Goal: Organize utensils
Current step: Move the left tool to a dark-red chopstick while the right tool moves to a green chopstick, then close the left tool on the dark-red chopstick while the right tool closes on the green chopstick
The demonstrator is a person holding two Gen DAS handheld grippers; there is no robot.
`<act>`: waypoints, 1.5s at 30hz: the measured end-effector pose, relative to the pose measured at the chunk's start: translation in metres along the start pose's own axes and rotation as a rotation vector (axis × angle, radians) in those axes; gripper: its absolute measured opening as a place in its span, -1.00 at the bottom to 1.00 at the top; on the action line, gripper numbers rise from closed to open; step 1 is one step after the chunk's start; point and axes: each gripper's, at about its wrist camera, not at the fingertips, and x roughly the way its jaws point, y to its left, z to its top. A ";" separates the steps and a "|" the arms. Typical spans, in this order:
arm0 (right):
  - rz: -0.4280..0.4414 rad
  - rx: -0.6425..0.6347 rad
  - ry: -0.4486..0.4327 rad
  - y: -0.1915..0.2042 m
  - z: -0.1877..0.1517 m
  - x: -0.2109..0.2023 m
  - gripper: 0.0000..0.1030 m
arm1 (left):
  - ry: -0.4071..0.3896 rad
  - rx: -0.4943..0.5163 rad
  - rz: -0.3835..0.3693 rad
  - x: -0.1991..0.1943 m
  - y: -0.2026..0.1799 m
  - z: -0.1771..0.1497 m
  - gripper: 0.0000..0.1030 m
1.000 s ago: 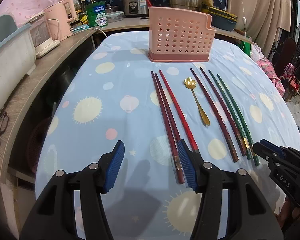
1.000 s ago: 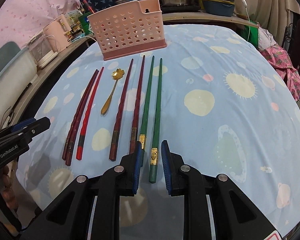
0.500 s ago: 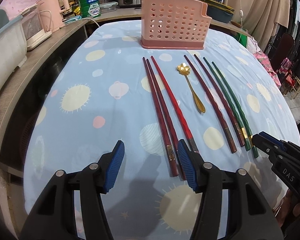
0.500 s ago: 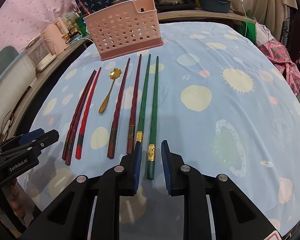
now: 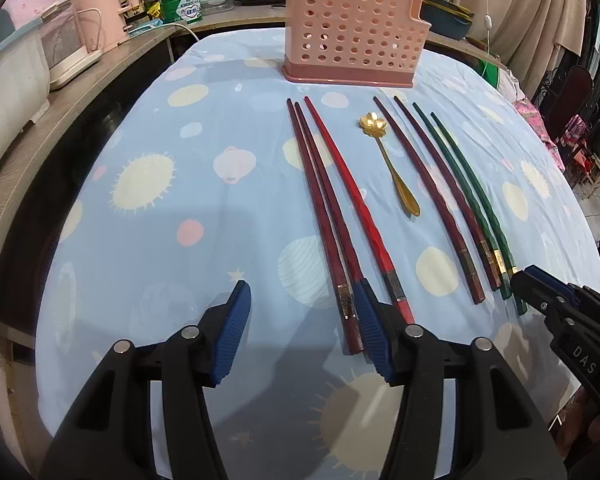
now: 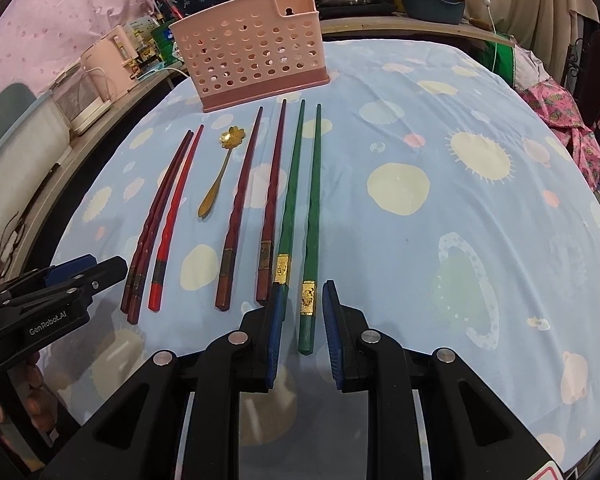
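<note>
Left claw (image 5: pixel 302 330) is closing, half-wide, with nothing between its pads, beside the dark red chopsticks (image 5: pixel 324 216). Right claw (image 6: pixel 302 332) stands narrow astride the rightmost green chopstick (image 6: pixel 311 224), pads not pressing. Pink basket (image 6: pixel 252 60) stands at twelve o'clock on the desk (image 6: pixel 480 240).

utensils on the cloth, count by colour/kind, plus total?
Dark red chopsticks: 2
Bright red chopstick: 1
Reddish-brown chopsticks: 2
Green chopsticks: 2
Gold spoon: 1
Total: 8, all lying flat in front of the pink holder, none in it yet.
</note>
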 end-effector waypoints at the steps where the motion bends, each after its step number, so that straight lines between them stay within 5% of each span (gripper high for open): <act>1: -0.003 -0.002 -0.003 0.000 0.000 0.000 -0.59 | 0.004 0.004 0.002 0.002 -0.001 -0.001 -0.04; 13: -0.018 0.015 -0.003 -0.004 0.004 0.004 -0.59 | 0.014 0.026 0.009 0.012 -0.004 0.000 -0.23; 26: -0.019 0.020 0.011 -0.004 0.006 0.013 -0.59 | 0.028 0.020 -0.019 0.008 0.004 -0.002 -0.85; 33: -0.019 0.002 0.006 -0.004 0.003 0.012 -0.62 | 0.034 0.009 -0.031 0.005 0.005 -0.005 -0.86; 37: -0.013 0.011 0.007 -0.007 0.003 0.011 -0.85 | 0.028 -0.006 -0.035 0.001 0.008 -0.004 -0.86; 45: -0.013 0.029 -0.031 -0.008 0.010 0.002 -0.86 | 0.006 -0.019 -0.035 -0.007 0.014 -0.003 -0.86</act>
